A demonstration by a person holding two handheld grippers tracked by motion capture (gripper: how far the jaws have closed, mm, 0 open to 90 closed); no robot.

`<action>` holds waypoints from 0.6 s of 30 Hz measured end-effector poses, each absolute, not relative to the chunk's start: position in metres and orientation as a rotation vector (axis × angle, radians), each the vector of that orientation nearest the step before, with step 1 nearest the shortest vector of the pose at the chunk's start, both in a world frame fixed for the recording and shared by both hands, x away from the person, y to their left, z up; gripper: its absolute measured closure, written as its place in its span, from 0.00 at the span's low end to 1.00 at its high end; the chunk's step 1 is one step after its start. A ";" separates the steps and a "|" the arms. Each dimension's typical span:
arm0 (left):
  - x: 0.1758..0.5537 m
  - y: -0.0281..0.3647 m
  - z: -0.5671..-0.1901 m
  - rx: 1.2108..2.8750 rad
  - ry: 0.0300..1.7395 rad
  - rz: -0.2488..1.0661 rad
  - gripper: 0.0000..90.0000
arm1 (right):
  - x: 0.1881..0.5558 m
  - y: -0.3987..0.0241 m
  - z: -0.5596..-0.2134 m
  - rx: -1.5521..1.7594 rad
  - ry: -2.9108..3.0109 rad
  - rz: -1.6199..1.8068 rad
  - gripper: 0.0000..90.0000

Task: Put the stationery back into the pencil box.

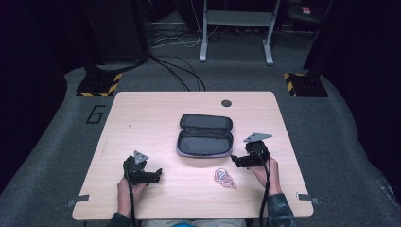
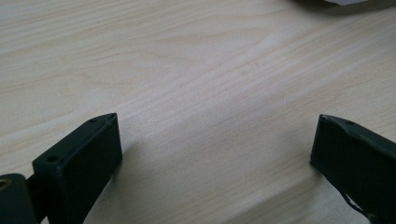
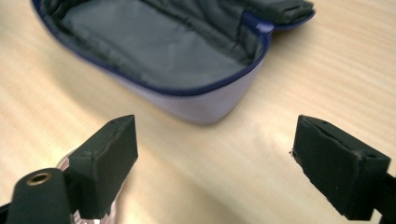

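Note:
An open zip pouch [image 1: 205, 135] with a grey lining and a blue edge lies in the middle of the wooden table [image 1: 142, 113]; the right gripper view looks into this pouch [image 3: 159, 51] from close by. A small clear packet with a blue and red print [image 1: 223, 177] lies on the table in front of the pouch, between the two hands. My right gripper [image 1: 235, 161] sits just right of the pouch's near corner, open, with bare wood between its jaws [image 3: 215, 154]. My left gripper [image 1: 158, 176] rests low over the table at the front left, open and empty [image 2: 215, 149].
A round cable hole [image 1: 226, 102] sits near the table's far edge. Behind the table stand a white metal frame [image 1: 236, 28], floor cables and two black posts on hazard-striped bases [image 1: 99, 85]. Metal brackets stick out at the table's front corners.

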State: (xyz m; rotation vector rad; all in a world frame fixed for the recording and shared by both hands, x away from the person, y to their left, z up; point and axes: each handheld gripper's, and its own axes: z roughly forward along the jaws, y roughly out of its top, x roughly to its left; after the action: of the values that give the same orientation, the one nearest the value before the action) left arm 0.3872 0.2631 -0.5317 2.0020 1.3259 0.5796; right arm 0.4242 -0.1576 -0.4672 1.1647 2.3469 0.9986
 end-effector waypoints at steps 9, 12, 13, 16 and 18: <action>0.387 0.263 -0.532 2.003 1.325 0.579 0.02 | 0.384 -0.150 -0.483 1.162 2.377 1.008 0.12; 0.387 0.263 -0.532 2.002 1.326 0.580 0.02 | 0.378 -0.147 -0.487 1.156 2.379 1.023 0.10; 0.387 0.263 -0.532 2.002 1.326 0.579 0.02 | 0.375 -0.145 -0.488 1.160 2.386 1.012 0.09; 0.387 0.263 -0.532 2.002 1.327 0.580 0.02 | 0.371 -0.142 -0.491 1.173 2.393 1.013 0.06; 0.387 0.263 -0.532 2.002 1.327 0.580 0.02 | 0.369 -0.135 -0.498 1.166 2.410 0.994 0.04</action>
State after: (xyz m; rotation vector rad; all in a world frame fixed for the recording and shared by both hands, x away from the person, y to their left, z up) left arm 0.3872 0.2631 -0.5317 2.0018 1.3270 0.5796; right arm 0.3690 -0.1351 -0.4978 1.1658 2.4100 0.9943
